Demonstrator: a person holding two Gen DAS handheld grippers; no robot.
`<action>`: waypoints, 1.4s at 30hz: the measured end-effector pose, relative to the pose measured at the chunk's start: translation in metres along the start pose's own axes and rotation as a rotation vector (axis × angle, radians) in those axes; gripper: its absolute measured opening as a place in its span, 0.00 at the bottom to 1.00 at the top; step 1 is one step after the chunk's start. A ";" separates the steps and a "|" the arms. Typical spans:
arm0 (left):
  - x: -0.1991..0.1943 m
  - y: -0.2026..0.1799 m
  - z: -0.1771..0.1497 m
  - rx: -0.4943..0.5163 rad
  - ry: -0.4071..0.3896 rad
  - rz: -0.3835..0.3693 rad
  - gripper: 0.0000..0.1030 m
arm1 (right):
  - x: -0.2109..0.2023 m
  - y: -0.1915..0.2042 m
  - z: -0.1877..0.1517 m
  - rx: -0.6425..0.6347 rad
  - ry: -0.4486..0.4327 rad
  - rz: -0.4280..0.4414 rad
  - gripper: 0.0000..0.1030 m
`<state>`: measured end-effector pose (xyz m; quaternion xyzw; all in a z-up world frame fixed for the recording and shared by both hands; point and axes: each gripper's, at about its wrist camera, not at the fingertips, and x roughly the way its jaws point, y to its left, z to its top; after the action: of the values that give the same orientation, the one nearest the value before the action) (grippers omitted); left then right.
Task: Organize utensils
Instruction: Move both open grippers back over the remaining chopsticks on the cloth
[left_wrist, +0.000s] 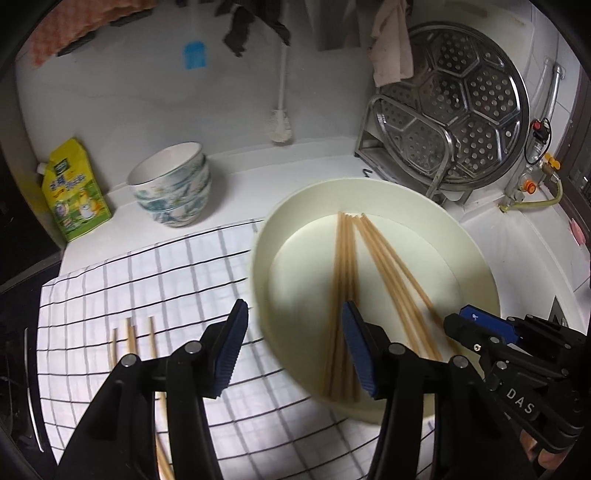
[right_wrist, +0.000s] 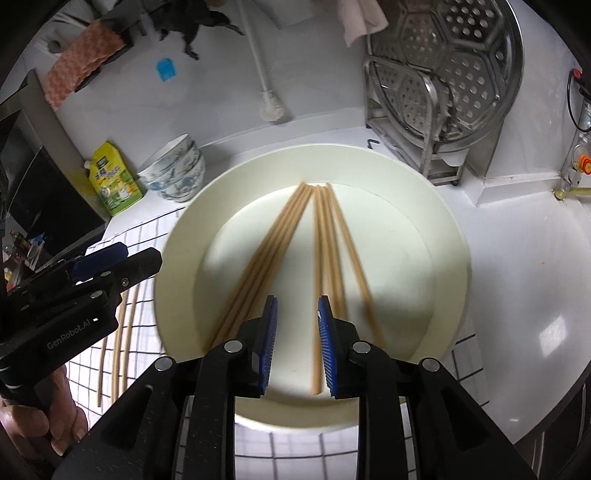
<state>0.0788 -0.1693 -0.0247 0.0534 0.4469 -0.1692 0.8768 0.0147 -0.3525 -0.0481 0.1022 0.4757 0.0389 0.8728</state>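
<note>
A cream round bowl holds several wooden chopsticks that look blurred. More chopsticks lie on the checked cloth to the bowl's left. My left gripper is open, its jaws straddling the bowl's near-left rim; it also shows in the right wrist view. My right gripper is partly open and empty over the bowl's near side, above the chopstick ends; it shows at the bowl's right in the left wrist view.
Stacked patterned bowls and a yellow refill pouch stand at the back left. A steel rack with a perforated steamer plate stands at the back right. A white brush leans on the wall.
</note>
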 end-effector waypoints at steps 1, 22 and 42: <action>-0.003 0.004 -0.002 -0.004 0.000 0.002 0.51 | -0.001 0.005 -0.002 -0.004 0.000 0.003 0.22; -0.056 0.167 -0.082 -0.185 0.024 0.160 0.78 | 0.018 0.156 -0.040 -0.193 0.086 0.122 0.47; -0.019 0.230 -0.135 -0.152 0.116 0.144 0.79 | 0.096 0.217 -0.086 -0.216 0.185 0.044 0.49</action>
<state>0.0446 0.0842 -0.1031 0.0284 0.5034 -0.0679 0.8609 0.0010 -0.1131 -0.1258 0.0142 0.5449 0.1184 0.8300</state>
